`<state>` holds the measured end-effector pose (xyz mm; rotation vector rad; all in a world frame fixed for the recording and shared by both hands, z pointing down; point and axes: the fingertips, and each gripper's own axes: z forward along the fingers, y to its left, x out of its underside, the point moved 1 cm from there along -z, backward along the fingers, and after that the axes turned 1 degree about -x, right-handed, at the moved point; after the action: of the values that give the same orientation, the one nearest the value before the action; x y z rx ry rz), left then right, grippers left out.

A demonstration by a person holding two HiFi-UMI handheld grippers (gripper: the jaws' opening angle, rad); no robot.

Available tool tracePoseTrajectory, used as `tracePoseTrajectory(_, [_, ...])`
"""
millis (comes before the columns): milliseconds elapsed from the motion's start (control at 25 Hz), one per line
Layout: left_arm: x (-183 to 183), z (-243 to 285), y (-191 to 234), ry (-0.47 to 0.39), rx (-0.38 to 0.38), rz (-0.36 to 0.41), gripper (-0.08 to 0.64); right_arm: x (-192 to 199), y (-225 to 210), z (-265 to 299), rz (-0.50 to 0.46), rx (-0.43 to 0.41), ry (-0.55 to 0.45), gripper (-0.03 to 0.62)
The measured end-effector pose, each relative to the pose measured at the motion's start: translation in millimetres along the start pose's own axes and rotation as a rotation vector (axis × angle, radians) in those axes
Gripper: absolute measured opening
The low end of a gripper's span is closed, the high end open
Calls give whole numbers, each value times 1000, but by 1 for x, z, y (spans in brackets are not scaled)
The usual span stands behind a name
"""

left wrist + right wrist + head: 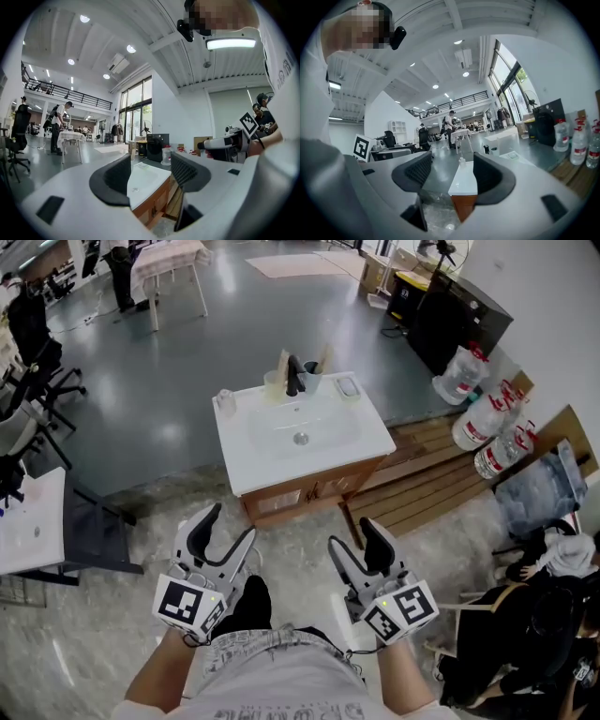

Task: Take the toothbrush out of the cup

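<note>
In the head view, the left tool and the right tool are held low in front of the person, well apart from the washstand. The jaws of both stand wide apart and hold nothing. At the far edge of the white surface a cup stands just beside the dark tap. A thin pale stick leans out of it, and this is probably the toothbrush. A second cup on the other side of the tap holds a similar stick, so the wrong one could be taken.

In the left gripper view, the left tool shows only the surface far off between its open jaws.

In the right gripper view, the right tool is also open and empty. The cup is too small there to judge.

The toothbrush looks thin and light. It may slip between the broad pads, or the cup may tip if a jaw pushes its rim or the tap blocks the approach.
</note>
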<state>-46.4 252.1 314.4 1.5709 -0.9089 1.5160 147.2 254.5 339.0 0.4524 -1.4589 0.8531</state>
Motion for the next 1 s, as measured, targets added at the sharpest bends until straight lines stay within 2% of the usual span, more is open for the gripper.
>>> tracePoseTrajectory(480, [16, 88, 104, 46, 44, -29, 284, -4, -38, 126, 22, 28, 49, 279])
tracePoseTrajectory(1000, [12, 150, 185, 49, 89, -53, 284, -27, -54, 226, 5, 48, 77, 279])
